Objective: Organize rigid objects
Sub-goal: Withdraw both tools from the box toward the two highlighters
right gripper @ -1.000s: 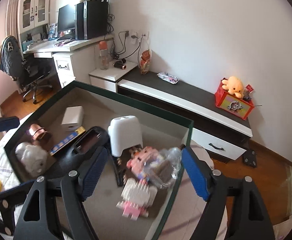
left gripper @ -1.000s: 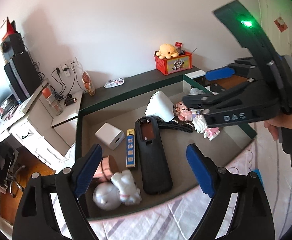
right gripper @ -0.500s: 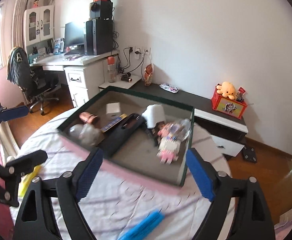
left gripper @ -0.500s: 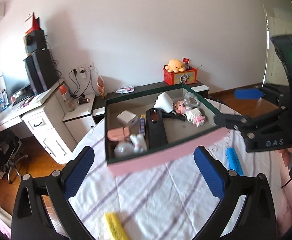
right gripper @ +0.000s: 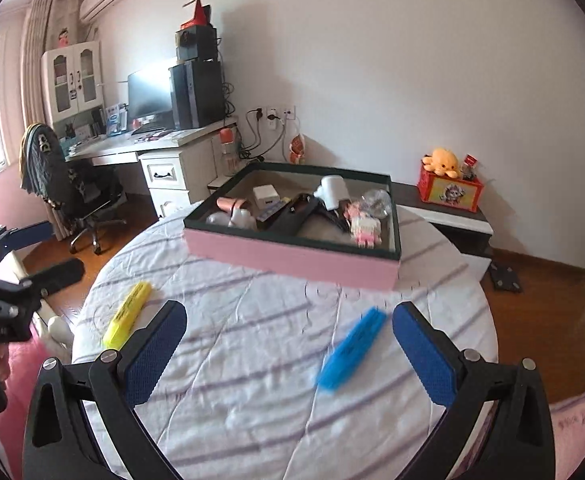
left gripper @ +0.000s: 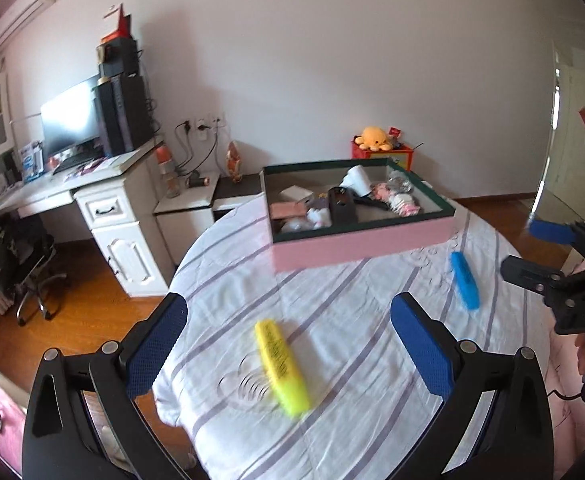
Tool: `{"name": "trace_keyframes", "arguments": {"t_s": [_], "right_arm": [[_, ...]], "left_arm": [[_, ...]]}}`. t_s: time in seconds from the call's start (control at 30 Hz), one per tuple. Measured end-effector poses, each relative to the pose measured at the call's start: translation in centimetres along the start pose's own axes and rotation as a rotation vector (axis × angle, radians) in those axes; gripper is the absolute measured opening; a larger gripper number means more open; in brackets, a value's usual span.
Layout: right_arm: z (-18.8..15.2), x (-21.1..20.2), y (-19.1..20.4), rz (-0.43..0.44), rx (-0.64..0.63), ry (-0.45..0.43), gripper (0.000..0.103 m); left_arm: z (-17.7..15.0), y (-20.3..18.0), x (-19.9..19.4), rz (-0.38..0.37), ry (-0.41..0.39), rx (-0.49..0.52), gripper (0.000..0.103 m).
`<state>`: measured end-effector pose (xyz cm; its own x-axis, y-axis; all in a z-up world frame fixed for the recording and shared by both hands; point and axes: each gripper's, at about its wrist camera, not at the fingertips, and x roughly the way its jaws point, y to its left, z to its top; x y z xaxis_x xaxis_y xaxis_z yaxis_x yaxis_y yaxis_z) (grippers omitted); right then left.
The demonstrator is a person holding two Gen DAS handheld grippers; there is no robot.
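A pink box (left gripper: 362, 242) with a dark green rim stands at the far side of the round table and also shows in the right wrist view (right gripper: 292, 256). It holds several small things, among them a white dryer (left gripper: 356, 178) and a black case (left gripper: 342, 210). A yellow highlighter (left gripper: 280, 360) lies on the cloth between the open fingers of my left gripper (left gripper: 288, 344). A blue highlighter (right gripper: 352, 348) lies just ahead of my open right gripper (right gripper: 288, 348). Both grippers are empty and held above the table.
The table carries a white striped cloth (right gripper: 252, 380). A white desk (left gripper: 104, 208) with a monitor and an office chair (right gripper: 72, 184) stand to the left. A low dark cabinet with a red box and orange plush (right gripper: 446, 178) lines the wall.
Both grippers have pulled back and up from over the box, away from it. The two highlighters on the cloth have come into view.
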<state>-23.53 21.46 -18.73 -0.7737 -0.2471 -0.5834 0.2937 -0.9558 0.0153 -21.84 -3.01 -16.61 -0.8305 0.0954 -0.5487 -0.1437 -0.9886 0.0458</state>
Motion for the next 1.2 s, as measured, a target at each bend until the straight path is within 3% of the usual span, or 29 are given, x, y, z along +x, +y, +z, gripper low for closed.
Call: {"name": "trace_keyframes", "arguments": {"t_s": [0.27, 0.53, 0.63, 0.83, 0.93, 1.0, 1.1, 1.2], "right_arm": [[-4.0, 1.2, -1.3, -0.079, 0.058, 0.077, 0.103], [-6.1, 3.3, -3.2, -0.097, 0.103, 0.143, 0.103], [-6.6, 3.8, -3.6, -0.097, 0.113, 0.157, 0.103], [-7.1, 4.7, -4.4, -0.084, 0.128, 0.177, 0.103], [-7.3, 5.0, -4.7, -0.079, 0.129, 0.187, 0.103], [-7.4, 5.3, -4.9, -0.080, 0.131, 0.191, 0.103], [-7.7, 5.5, -5.2, -0.078, 0.143, 0.195, 0.103], [-7.9, 5.7, -5.2, -0.079, 0.144, 0.196, 0.103]], "left_arm": [[-3.7, 3.2, 1.7, 0.069, 0.111, -0.080, 0.103], [-5.2, 2.9, 5.2, 0.090, 0.185, -0.100, 0.103], [-5.6, 2.1, 6.8, 0.112, 0.214, -0.064, 0.103], [-6.2, 1.0, 10.5, 0.087, 0.295, -0.076, 0.078], [-6.1, 0.7, 11.1, 0.097, 0.286, -0.070, 0.070], [-5.9, 0.8, 11.2, 0.083, 0.285, -0.068, 0.048], [-5.7, 0.3, 11.3, 0.057, 0.276, -0.049, 0.027], [-5.6, -0.5, 11.0, 0.030, 0.267, -0.029, 0.026]]}}
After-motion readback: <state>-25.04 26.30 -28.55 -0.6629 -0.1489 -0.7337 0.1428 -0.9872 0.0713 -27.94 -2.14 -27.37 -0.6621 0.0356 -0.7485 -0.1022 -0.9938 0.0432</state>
